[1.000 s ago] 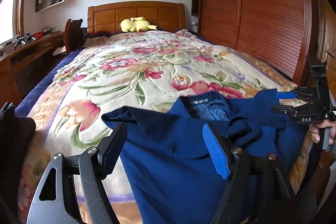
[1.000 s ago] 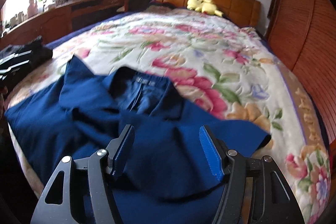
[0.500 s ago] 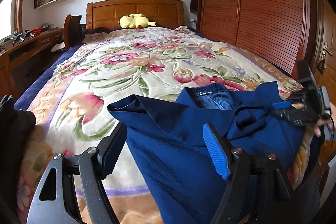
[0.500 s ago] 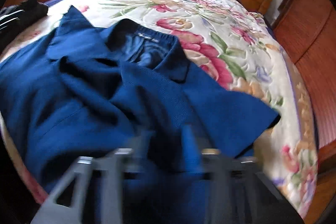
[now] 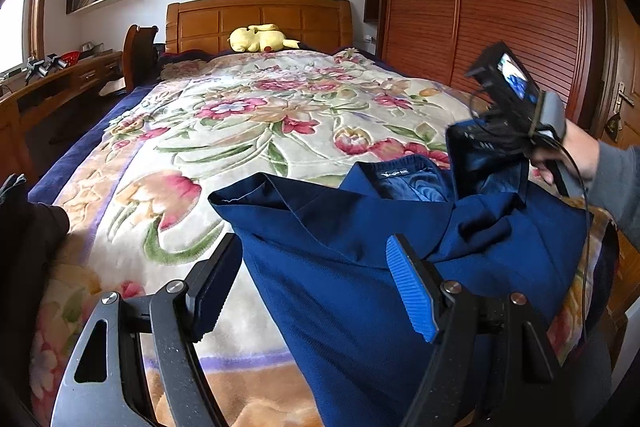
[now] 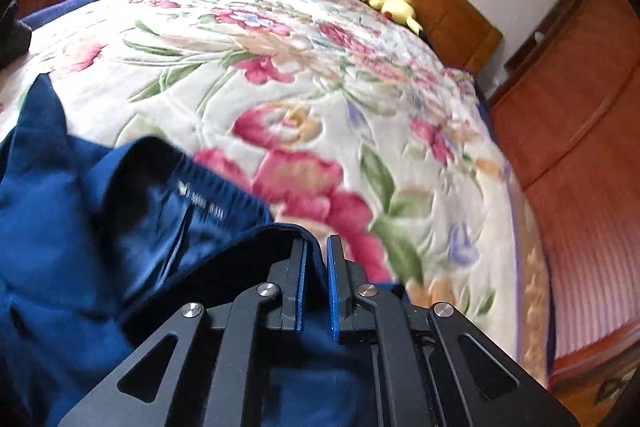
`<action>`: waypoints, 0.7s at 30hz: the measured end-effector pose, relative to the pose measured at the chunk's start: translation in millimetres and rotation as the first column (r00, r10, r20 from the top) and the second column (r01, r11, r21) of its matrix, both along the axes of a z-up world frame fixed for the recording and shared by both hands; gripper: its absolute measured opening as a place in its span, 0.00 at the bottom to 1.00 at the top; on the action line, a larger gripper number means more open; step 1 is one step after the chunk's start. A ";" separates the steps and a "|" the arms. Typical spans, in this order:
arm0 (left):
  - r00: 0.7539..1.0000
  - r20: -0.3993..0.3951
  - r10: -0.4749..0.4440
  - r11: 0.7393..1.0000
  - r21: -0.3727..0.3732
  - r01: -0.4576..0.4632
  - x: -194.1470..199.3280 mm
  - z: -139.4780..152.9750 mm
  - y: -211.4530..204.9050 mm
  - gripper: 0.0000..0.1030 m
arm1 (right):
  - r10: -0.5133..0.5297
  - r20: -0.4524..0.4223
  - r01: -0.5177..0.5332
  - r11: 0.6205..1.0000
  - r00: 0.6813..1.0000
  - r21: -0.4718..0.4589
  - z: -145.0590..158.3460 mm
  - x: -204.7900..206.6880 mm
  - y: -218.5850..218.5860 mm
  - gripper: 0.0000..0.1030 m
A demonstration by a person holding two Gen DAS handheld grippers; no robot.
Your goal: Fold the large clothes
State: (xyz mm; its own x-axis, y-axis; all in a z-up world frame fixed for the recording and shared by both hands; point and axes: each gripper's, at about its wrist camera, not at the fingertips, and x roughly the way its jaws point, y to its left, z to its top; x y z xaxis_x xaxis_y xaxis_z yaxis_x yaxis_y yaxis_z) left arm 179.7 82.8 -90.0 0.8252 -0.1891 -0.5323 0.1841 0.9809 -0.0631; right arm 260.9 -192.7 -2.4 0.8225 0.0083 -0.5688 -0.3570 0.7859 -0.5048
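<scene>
Left tongs [image 5: 316,291] right up close at the foot of the bed, jaws spread wide, nothing pinched; the near fold of the navy garment [image 5: 360,247] sits in the gap between them, but the pads don't press on it. That garment lies rumpled across the foot end of the floral bedspread [image 5: 240,131], its bottom part draping down over the bed's edge. One corner of cloth sticks out to the left in the left wrist view, and the neck opening with its white label shows just beyond.

Over on the right, the right tongs [image 6: 316,283] have their blue pads drawn close and are pinching a fold of the navy cloth by the collar, with the fabric bunched between the pads. From the left wrist view you see that same tool lifted above the garment, an edge of cloth hanging up from it, a hand [image 5: 568,155] in a grey sleeve gripping the handle.

At the left edge, near, a dark bundle of clothes [image 5: 28,227] rests on the bedspread. Further up, flowers all the way to the wooden headboard [image 5: 260,19], where a yellow plush toy [image 5: 260,39] lies. A slatted wooden wardrobe [image 5: 500,7] runs along the right, and a wooden counter [image 5: 60,83] with small clutter along the left wall, with shelves above
</scene>
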 end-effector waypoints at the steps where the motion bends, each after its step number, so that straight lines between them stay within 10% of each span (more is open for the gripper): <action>1: 1.000 0.000 0.002 1.000 -0.001 -0.002 0.1 0.0 1.0 0.73 | 0.004 0.009 -0.004 1.000 1.000 -0.007 1.6 3.2 6.1 0.08; 8: 1.000 0.001 0.013 1.000 -0.009 -0.013 1.5 -0.8 7.0 0.73 | 0.006 -0.010 -0.005 0.998 1.000 0.057 4.1 18.0 16.5 0.46; 21: 0.999 -0.002 0.045 0.999 -0.010 -0.045 2.1 -1.7 19.3 0.73 | 0.182 -0.120 -0.151 0.961 0.976 0.232 -14.9 -47.4 18.9 0.46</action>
